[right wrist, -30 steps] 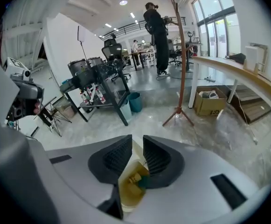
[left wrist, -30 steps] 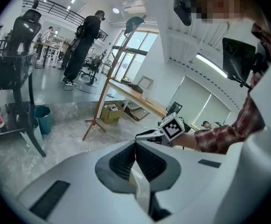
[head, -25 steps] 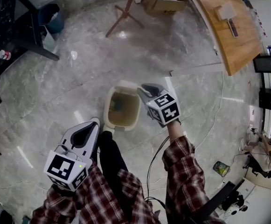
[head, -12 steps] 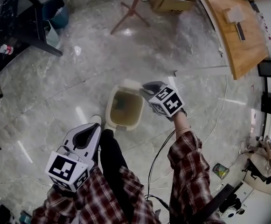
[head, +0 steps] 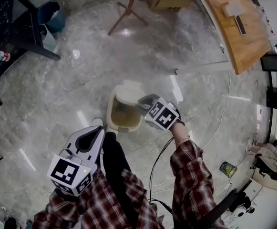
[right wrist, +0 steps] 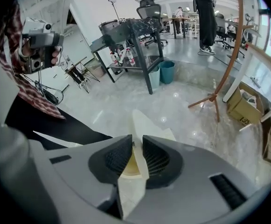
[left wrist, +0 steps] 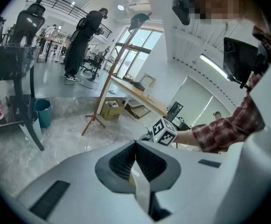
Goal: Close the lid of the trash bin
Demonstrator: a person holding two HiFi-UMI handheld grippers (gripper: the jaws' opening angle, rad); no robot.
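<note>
- The trash bin (head: 110,112), cream-coloured, stands on the grey marble floor (head: 57,89), directly ahead of the person's feet. Its mouth is open, showing a yellowish inside.
- Its lid (head: 128,93) rises partly from the bin's far edge, tilted over the opening but not seated on the rim.
- The right gripper (head: 142,102) is at the bin's far right corner. In its own view its jaws are pinched onto a thin cream panel, the lid (right wrist: 142,122), near one edge.
- The left gripper (head: 94,128) hangs well back from the bin's near edge, above the dark trouser leg (head: 112,151). Its jaws are pressed together with nothing between them, so it plays no part now.
- A pale shoe (head: 97,123) sits just beside the bin's near left corner; I cannot tell whether it touches the bin or a pedal.
- Risk: the pinch is narrow and near the panel's edge, so the lid may slide out and drop hard.
- Risk: the bin looks light and the floor is glossy. A sideways push from the right gripper, rather than one along the hinge arc, could skate or tip the bin.
- Risk: if the jaws follow the lid all the way down, the lower jaw could get caught between lid and rim, leaving a gap.
- Risk: if the shoe presses a pedal, the lid would resist the closing move.
</note>
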